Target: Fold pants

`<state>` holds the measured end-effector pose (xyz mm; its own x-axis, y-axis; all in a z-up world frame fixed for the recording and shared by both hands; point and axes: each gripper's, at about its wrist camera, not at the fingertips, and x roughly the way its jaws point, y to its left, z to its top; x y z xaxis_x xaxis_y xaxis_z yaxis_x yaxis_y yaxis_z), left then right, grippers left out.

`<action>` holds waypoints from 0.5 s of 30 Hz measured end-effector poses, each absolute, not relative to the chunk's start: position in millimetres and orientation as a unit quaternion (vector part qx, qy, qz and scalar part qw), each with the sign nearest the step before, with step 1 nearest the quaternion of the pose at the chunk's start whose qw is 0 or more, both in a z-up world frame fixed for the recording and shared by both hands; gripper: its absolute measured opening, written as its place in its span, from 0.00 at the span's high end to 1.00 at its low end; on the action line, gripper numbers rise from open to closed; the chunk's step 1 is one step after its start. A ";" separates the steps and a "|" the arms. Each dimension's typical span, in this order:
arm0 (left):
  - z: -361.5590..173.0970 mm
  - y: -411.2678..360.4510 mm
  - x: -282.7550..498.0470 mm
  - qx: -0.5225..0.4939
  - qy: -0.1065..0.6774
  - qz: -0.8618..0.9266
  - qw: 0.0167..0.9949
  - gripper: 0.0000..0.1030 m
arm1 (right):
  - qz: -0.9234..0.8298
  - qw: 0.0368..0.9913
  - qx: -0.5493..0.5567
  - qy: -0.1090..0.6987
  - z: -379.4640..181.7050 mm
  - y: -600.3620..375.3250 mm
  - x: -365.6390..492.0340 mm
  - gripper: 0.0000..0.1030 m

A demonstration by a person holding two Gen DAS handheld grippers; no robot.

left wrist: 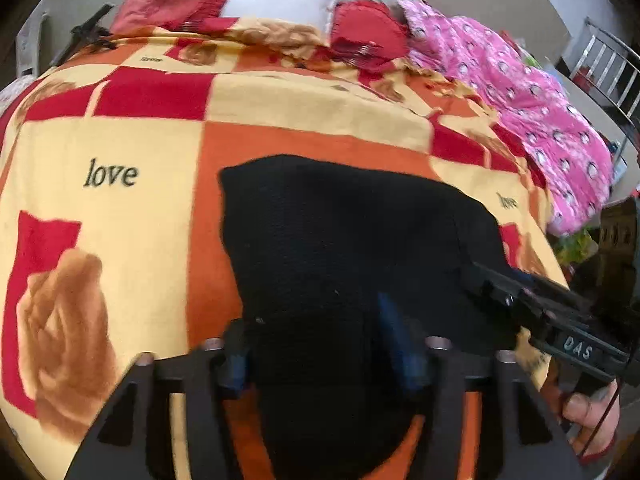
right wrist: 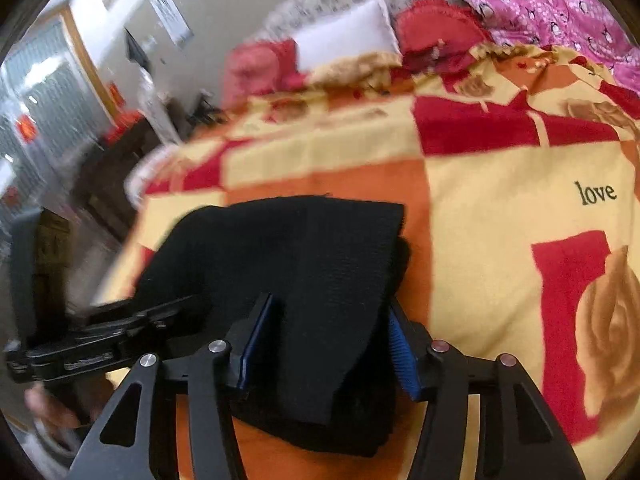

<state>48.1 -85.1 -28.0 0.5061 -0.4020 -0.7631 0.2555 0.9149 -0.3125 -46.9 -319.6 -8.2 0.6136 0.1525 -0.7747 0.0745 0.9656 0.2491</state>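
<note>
Black pants (left wrist: pixel 352 240), folded into a thick stack, lie on a bed's orange, red and yellow rose-print blanket (left wrist: pixel 120 152). Left tool (left wrist: pixel 320 356) and right tool (right wrist: pixel 320 348) both straddle the stack's near edge, jaws open, pads not pressing it.

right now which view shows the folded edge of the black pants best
The right wrist view: the black pants show a top layer lying over lower ones, with a straight far edge. In the left wrist view the pants are a flat dark mass, layers indistinct.
</note>
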 end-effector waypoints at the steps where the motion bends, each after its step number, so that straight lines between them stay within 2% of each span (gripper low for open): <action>1: -27.8 -84.5 46.7 -0.077 0.457 -0.182 0.867 0.27 | 0.023 0.889 0.130 0.438 -13.2 -320.5 -46.3 0.38; 4: -22.2 -82.3 40.4 -0.069 0.459 -0.175 0.868 0.27 | 0.030 0.888 0.136 0.438 -11.8 -324.2 -56.8 0.35; 10: 7.8 -99.5 19.5 -0.023 0.411 -0.149 0.899 0.30 | 0.041 0.907 0.109 0.405 28.5 -313.4 -81.2 0.35; 12: 8.0 -110.2 13.4 -0.016 0.406 -0.146 0.902 0.30 | 0.052 0.912 0.097 0.394 38.6 -304.4 -81.1 0.37; 15: 0.2 -121.8 13.7 -0.008 0.414 -0.141 0.899 0.30 | 0.060 0.912 0.065 0.401 38.5 -290.6 -72.4 0.47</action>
